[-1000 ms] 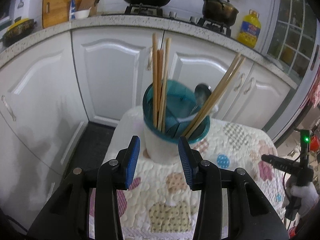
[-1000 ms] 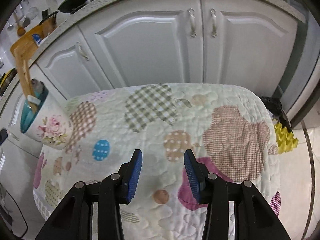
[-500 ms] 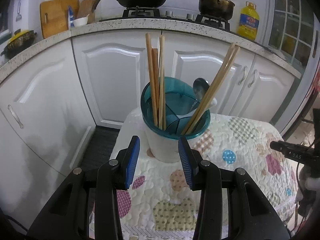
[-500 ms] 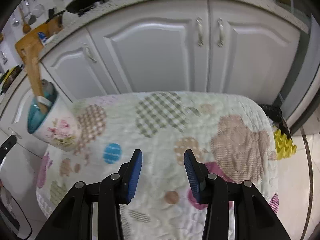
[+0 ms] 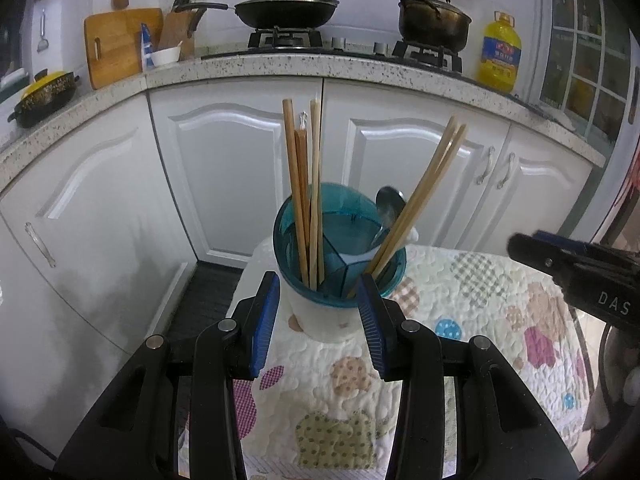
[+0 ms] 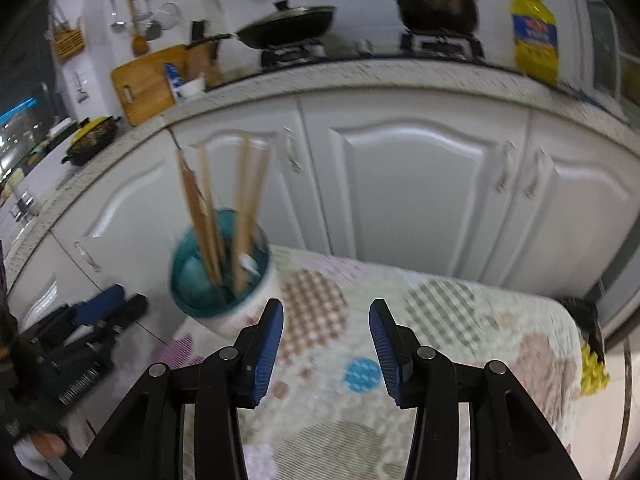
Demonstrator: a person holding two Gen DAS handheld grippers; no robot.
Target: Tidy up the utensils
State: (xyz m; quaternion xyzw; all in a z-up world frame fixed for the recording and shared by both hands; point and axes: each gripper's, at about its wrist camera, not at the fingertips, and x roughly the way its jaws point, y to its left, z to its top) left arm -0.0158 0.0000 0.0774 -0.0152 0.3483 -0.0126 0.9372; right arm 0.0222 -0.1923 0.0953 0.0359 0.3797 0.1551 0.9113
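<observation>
A white utensil holder with a teal divided insert (image 5: 340, 280) stands on a quilted patchwork cloth (image 5: 460, 320). Several wooden chopsticks (image 5: 304, 200) and a metal spoon (image 5: 389, 208) stand in it. My left gripper (image 5: 318, 320) is open and empty, with the holder between its fingertips, apart from the pads. In the right wrist view, which is blurred, the holder (image 6: 224, 280) is to the left of my right gripper (image 6: 326, 344), which is open and empty above the cloth. The right gripper also shows at the right edge of the left wrist view (image 5: 576, 272).
White cabinet doors (image 5: 240, 168) stand close behind the small table. The counter above holds a wok (image 5: 286, 10), a pot (image 5: 434, 20), an oil bottle (image 5: 500, 52) and a cutting board (image 5: 120, 46). The table edge drops to dark floor (image 5: 208, 288) on the left.
Both grippers have tilted up, showing more of the counter. The right gripper has swung left, so the holder now sits close to its left finger. The left gripper has closed in around the holder.
</observation>
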